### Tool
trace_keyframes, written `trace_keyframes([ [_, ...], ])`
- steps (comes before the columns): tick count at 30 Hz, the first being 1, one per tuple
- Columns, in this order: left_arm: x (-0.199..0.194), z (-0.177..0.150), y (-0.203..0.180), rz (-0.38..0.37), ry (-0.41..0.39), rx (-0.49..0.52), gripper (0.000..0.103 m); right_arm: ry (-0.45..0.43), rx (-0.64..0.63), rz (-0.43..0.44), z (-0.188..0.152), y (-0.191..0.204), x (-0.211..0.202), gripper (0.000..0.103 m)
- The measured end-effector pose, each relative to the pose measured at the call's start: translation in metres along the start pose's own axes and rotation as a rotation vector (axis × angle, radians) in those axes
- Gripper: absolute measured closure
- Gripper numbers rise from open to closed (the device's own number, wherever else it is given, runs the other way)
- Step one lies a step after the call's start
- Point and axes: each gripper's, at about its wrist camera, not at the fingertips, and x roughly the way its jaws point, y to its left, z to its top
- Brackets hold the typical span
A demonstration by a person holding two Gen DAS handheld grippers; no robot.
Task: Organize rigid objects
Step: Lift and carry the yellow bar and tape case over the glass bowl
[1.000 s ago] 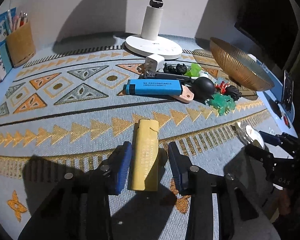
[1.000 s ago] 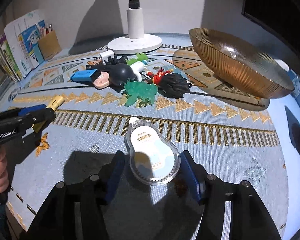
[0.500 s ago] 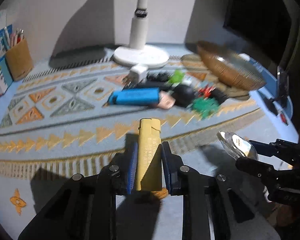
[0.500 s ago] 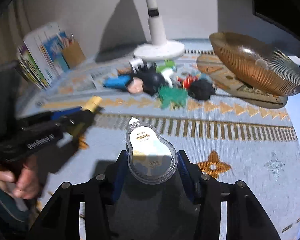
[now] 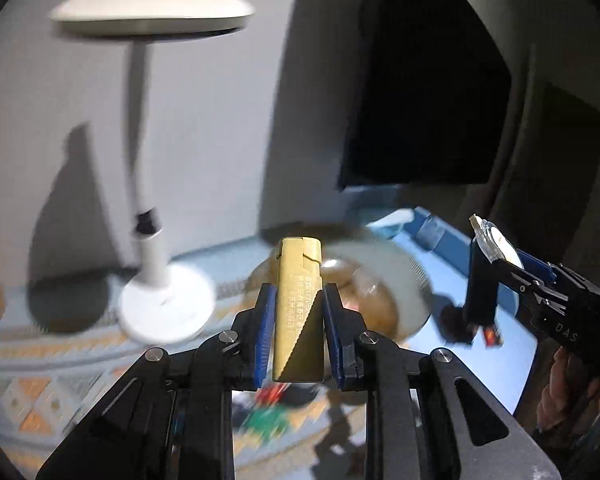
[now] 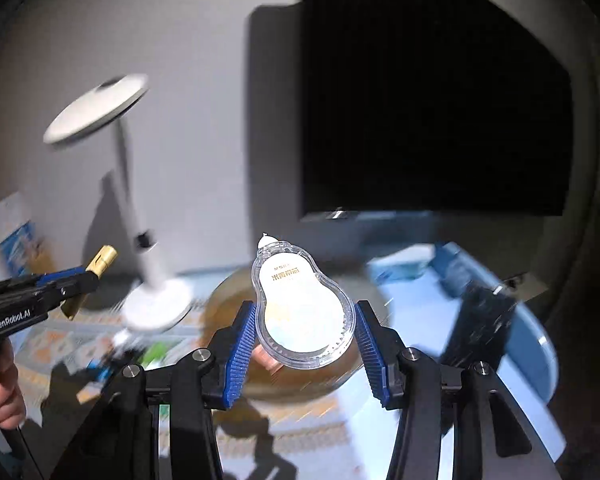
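Yellow lighter (image 5: 298, 308) clamped in left tool (image 5: 296, 336) and clear tape dispenser (image 6: 302, 306) in right tool (image 6: 305, 340) now lifted off the counter, likely heading for the brown bowl (image 6: 236, 300).

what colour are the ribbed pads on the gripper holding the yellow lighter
Blue. The ribbed pads of the left gripper show best in the left wrist view, clamping the yellow lighter.

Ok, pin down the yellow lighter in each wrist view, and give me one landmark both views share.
Left wrist view: the yellow lighter stands at centre, clamped upright between the left gripper's blue pads.
Right wrist view: it shows at the left edge, poking out of that same gripper's tip.
Shared landmark: the white desk lamp, left of centre in both views.
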Motion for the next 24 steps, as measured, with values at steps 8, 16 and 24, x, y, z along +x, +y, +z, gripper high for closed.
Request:
trace_keyframes([
  [8,0.110,-0.007,-0.025,-0.056,0.173,-0.012,0.082,0.198,0.058,-0.005,-0.005,-0.033,0.083,0.055],
  [16,0.169,-0.032,-0.028,-0.035,0.290,0.013,0.082,0.369,0.066,-0.007,-0.028,-0.039,0.134,0.055],
  [24,0.190,-0.036,-0.038,-0.016,0.331,0.032,0.082,0.436,0.010,-0.089,-0.037,-0.037,0.150,0.055],
])
